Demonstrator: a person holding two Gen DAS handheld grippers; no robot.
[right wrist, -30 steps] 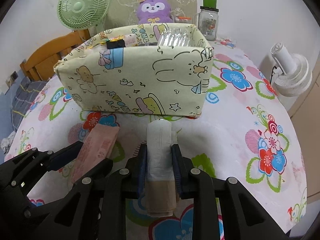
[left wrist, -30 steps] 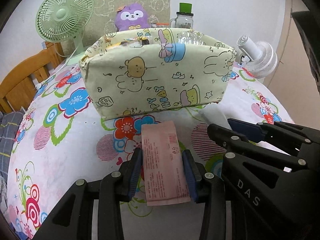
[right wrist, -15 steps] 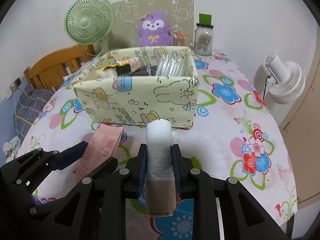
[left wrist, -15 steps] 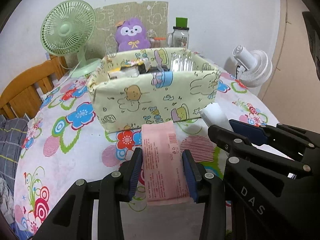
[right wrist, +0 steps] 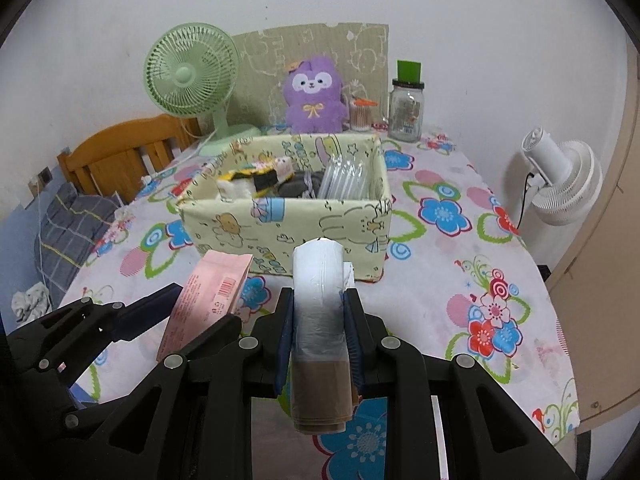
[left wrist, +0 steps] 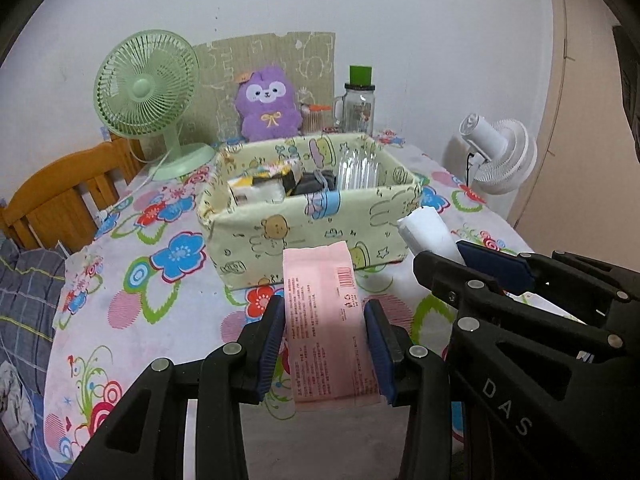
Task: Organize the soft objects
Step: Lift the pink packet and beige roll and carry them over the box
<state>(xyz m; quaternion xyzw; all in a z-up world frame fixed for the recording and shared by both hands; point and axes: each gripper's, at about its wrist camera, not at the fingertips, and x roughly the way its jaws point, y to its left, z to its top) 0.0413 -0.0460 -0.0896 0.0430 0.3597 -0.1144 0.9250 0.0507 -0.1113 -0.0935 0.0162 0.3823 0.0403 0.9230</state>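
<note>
Just in front of the pale-yellow cartoon-print fabric box (left wrist: 316, 220), the left gripper (left wrist: 325, 336) is clamped on a flat pink plastic-wrapped pack (left wrist: 326, 328), and the right gripper (right wrist: 319, 332) pinches a grey-white roll of plastic bags (right wrist: 319, 304). Both look light and squishy; mid-body grips seem right, though the film may be slippery.

Left tool (left wrist: 325, 336) clamps a pink packet (left wrist: 326, 320) above the flowered counter (left wrist: 132, 320), right tool (left wrist: 480, 268) beside it grips a white roll (left wrist: 426, 232), both just short of the fabric box (left wrist: 304, 228).
</note>
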